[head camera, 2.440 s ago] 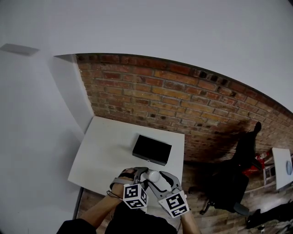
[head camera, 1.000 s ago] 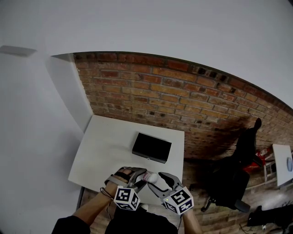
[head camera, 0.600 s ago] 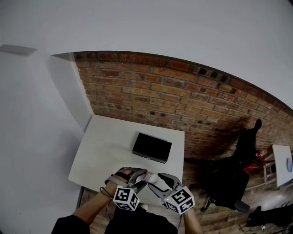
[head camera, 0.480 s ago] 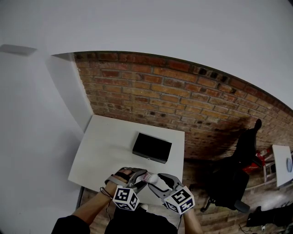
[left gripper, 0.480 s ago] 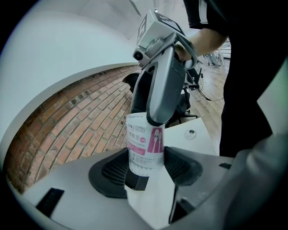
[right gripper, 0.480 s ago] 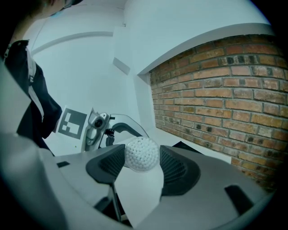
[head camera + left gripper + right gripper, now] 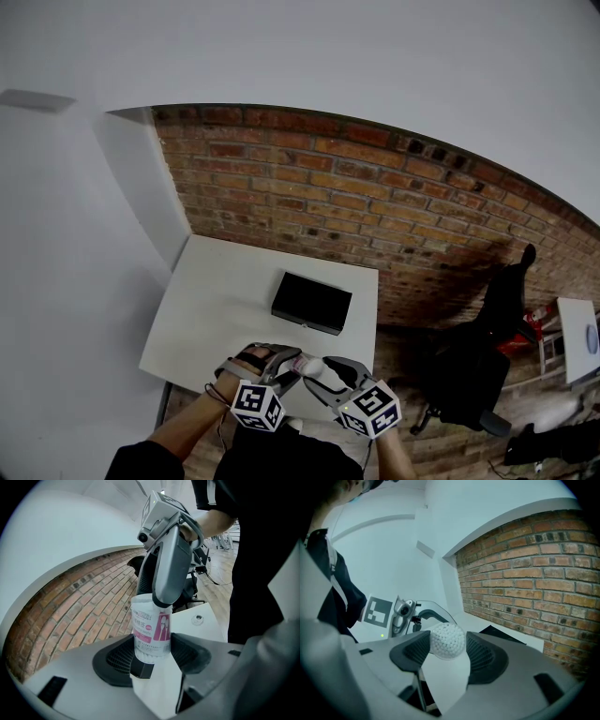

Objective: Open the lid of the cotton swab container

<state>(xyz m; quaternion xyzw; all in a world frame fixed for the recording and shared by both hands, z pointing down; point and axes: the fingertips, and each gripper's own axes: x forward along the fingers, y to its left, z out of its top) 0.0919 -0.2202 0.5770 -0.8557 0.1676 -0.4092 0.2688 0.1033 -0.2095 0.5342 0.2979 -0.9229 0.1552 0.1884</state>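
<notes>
At the lower middle of the head view, just above the near edge of the white table (image 7: 216, 300), I hold the cotton swab container (image 7: 307, 363) between my two tools. The left gripper (image 7: 286, 357) has its jaws partly closed on the lower body of the container. The pads press on both sides, so the tube is steady and stands upright in the left gripper view. The right gripper (image 7: 325, 366) comes from the other side, and its jaws are closed on the top end. In the right gripper view I see the round lid (image 7: 447, 641) between the pads, with the white swab heads showing through it. I think this explains the two grips: one hand fixes the body, and the other can pull or twist the cap. The lid looks still seated to me, so the opening is not yet done. The black box (image 7: 311, 306) lies further up on the table, well apart, and plays no part.
</notes>
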